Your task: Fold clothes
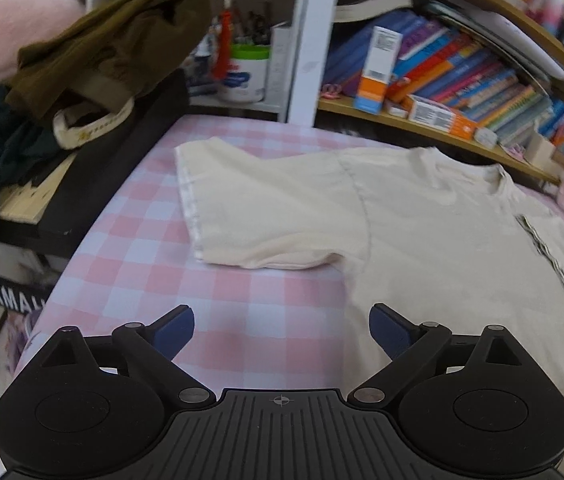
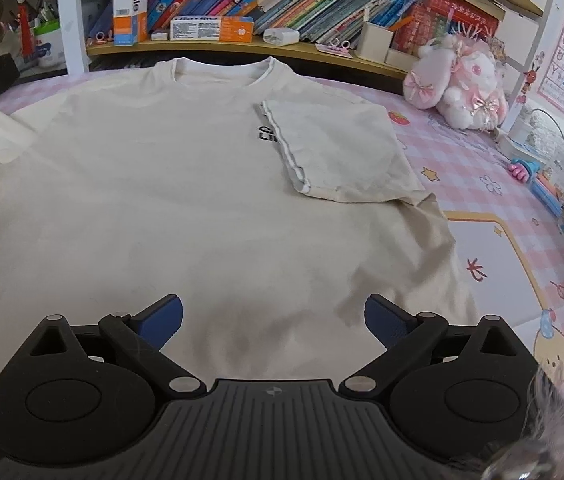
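Right wrist view: one cream T-shirt [image 2: 153,184], short-sleeved, laid flat and face-up on a pink checked bed sheet [image 2: 478,184], collar [image 2: 221,70] toward the bookshelf [image 2: 282,46]. Right sleeve [image 2: 342,152] lies folded inward over the chest, partly covering dark printed lettering. Left sleeve [image 1: 265,208] lies spread outward on the sheet.

Right hand-held gripper [image 2: 273,320]: released, jaws wide apart, holding nothing, poised above the lower body of the shirt. Left hand-held gripper [image 1: 282,332]: likewise released and empty, poised above the sheet beside the shirt's left side, below the spread sleeve.

Condition: fabric thin and limp; soft wrinkles near the right side seam; hem out of view.

Hazards, as judged:
- A pinch taking only the top layer would drag the front panel and leave the back bunched.
- Lifting or tugging the body could slide the folded sleeve open again.
- The clothes pile [image 1: 93,52] and plush toy [image 2: 458,80] sit near; a wide swing could snag either.
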A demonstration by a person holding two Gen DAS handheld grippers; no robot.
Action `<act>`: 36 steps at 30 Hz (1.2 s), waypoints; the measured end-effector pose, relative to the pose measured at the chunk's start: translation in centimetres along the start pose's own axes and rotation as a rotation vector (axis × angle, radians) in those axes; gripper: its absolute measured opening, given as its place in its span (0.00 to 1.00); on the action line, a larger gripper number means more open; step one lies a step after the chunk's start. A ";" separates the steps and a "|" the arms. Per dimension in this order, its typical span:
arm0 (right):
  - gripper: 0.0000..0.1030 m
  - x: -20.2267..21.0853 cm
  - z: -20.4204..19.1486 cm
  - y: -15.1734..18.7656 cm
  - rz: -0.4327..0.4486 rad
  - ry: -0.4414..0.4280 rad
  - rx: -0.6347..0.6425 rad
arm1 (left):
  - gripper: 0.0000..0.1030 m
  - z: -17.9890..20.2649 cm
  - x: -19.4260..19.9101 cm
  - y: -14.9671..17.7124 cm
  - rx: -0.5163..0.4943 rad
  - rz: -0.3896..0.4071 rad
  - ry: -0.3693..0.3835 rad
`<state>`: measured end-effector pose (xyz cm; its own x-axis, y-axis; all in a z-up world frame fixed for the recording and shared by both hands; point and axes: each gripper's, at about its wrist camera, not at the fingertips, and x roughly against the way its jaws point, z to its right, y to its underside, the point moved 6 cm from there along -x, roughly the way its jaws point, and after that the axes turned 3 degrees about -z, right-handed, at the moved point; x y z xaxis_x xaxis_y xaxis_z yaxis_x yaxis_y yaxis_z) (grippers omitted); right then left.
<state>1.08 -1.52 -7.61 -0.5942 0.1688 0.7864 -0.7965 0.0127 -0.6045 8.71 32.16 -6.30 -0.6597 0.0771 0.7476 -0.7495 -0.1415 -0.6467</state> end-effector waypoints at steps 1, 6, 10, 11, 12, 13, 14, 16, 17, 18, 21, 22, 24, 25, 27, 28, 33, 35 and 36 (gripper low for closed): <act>0.95 0.0 0.2 0.0 -0.003 0.003 -0.005 | 0.93 -0.2 -0.2 -0.1 0.014 -0.008 -0.003; 0.96 -0.1 0.5 0.2 -0.015 0.008 -0.014 | 0.93 -0.8 -0.7 -0.3 0.064 -0.023 0.007; 0.98 -0.3 0.3 0.3 -0.024 -0.001 -0.002 | 0.93 -1.4 -1.1 -0.3 0.111 -0.046 0.019; 0.98 -0.4 0.2 0.3 -0.027 -0.003 0.001 | 0.93 -1.5 -1.1 -0.3 0.128 -0.047 0.024; 0.98 -0.4 0.2 0.3 -0.029 -0.006 0.004 | 0.93 -1.7 -1.1 -0.3 0.145 -0.047 0.030; 0.98 -0.5 0.1 0.3 -0.030 -0.008 0.006 | 0.93 -1.9 -1.1 -0.4 0.162 -0.047 0.036; 0.98 -0.5 0.1 0.3 -0.031 -0.009 0.007 | 0.93 -2.1 -1.1 -0.4 0.177 -0.045 0.042; 0.99 -0.6 -0.1 0.2 -0.032 -0.012 0.010 | 0.93 -2.4 -1.1 -0.5 0.203 -0.040 0.050; 0.99 -0.7 -0.2 0.2 -0.032 -0.014 0.012 | 0.93 -2.5 -1.1 -0.6 0.215 -0.037 0.053; 0.99 -0.7 -0.2 0.1 -0.031 -0.016 0.014 | 0.93 -2.7 -1.2 -0.7 0.229 -0.035 0.056; 1.00 -0.7 -0.4 0.0 -0.030 -0.023 0.021 | 0.92 -3.1 -1.5 -0.9 0.262 -0.038 0.057; 1.00 -0.7 -0.6 0.0 -0.030 -0.027 0.024 | 0.92 -3.3 -1.7 -1.0 0.272 -0.040 0.056; 1.00 -0.9 -0.9 0.0 -0.034 -0.034 0.032 | 0.92 -3.7 -2.0 -1.1 0.299 -0.038 0.059; 1.00 -1.0 -1.0 0.0 -0.036 -0.038 0.036 | 0.92 -3.9 -2.1 -1.2 0.314 -0.035 0.060; 1.00 -1.1 -1.4 0.0 -0.039 -0.044 0.047 | 0.89 -4.3 -2.4 -1.4 0.343 -0.031 0.063; 1.00 -1.1 -1.6 -0.1 -0.037 -0.041 0.057 | 0.86 -4.6 -2.6 -1.4 0.362 -0.031 0.067; 1.00 -1.0 -2.3 -0.3 -0.007 -0.021 0.110 | 0.73 -6.0 -3.8 -2.0 0.480 -0.034 0.086; 1.00 -0.9 -2.2 -0.4 -0.006 -0.027 0.108 | 0.61 -6.4 -4.2 -2.4 0.526 -0.029 0.092; 1.00 -1.0 -2.2 -0.5 -0.007 -0.029 0.105 | 0.59 -6.6 -4.5 -2.5 0.550 -0.030 0.092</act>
<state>2.25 0.45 -8.37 -0.5904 0.1409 0.7947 -0.8071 -0.0894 -0.5837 13.17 38.67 -9.06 -0.6591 0.1717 0.7322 -0.6446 -0.6305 -0.4324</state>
